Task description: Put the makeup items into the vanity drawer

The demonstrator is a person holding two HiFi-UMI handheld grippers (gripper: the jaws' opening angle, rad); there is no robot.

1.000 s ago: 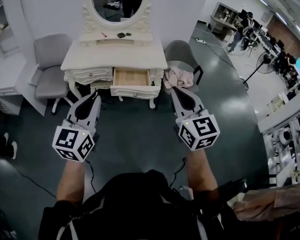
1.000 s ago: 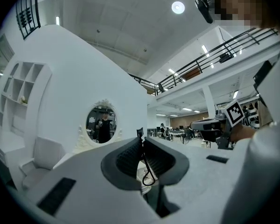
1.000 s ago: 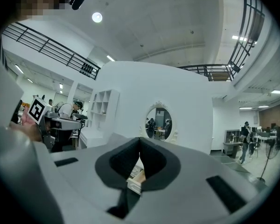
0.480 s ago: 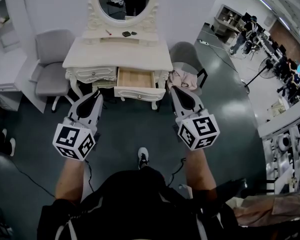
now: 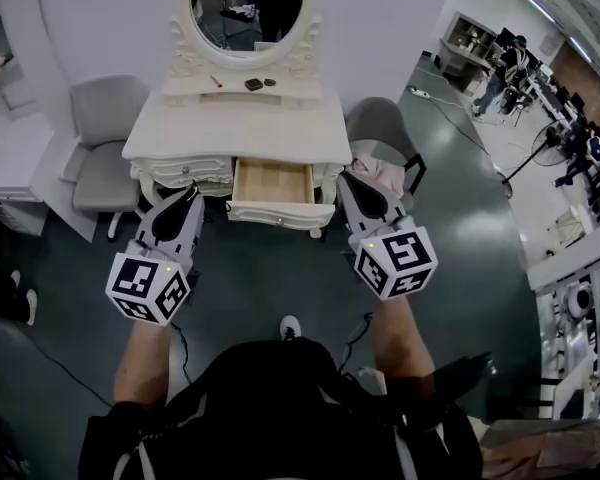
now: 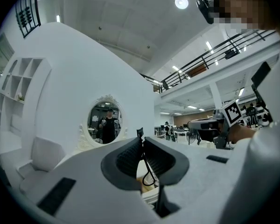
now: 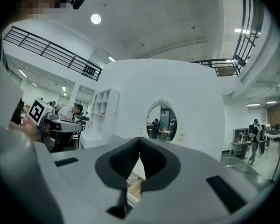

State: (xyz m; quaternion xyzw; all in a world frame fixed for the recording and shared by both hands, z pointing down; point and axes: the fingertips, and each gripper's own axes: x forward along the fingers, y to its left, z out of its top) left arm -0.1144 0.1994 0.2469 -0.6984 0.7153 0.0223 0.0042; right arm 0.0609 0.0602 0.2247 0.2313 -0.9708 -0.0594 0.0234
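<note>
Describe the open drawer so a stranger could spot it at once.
Find the white vanity below the oval mirror. One drawer in its front is pulled out, showing bare wood inside; the drawer left of it is shut.

The makeup items [image 5: 253, 84], at twelve o'clock from the drawer [image 5: 272, 180], are too small to be identified. The mirror [image 5: 246, 8] is cut off by the top edge in the head view.
</note>
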